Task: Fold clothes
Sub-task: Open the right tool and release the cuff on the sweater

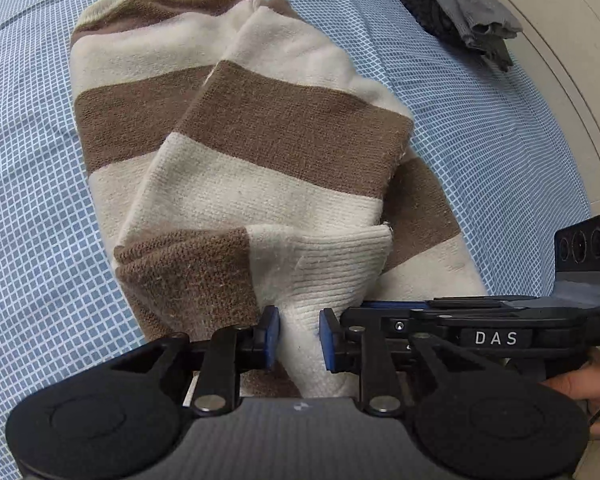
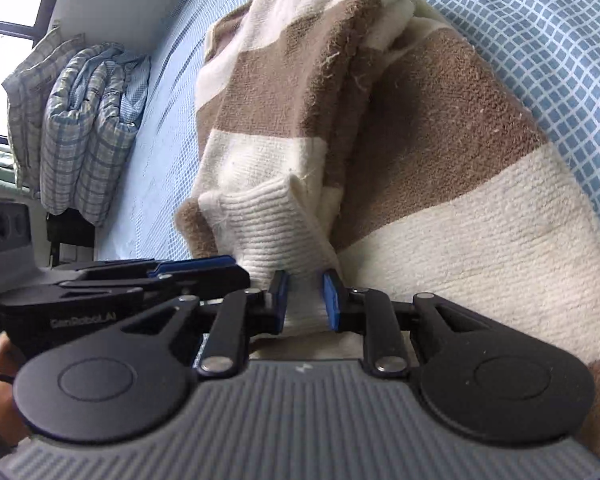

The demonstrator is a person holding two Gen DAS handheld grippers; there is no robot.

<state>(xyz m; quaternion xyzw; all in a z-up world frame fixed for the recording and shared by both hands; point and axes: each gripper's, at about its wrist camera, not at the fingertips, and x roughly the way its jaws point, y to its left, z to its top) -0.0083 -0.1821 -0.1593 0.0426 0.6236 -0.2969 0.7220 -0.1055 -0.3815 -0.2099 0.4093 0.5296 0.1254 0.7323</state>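
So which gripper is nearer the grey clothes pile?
Right. The right gripper holds the sweater cuff toward the grey clothes pile; the left gripper grips beside it, farther.

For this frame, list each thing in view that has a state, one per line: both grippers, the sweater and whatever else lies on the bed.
Left gripper: shut on the sweater's ribbed cream cuff.
Right gripper: shut on the same cuff.
Sweater: partly folded, sleeve laid across the body, flat on the bed.
Grey clothes: bunched, unfolded, by the bed's edge.
Plaid quilt: folded, at the bed's far end.
Bed: covered by a blue checked sheet.
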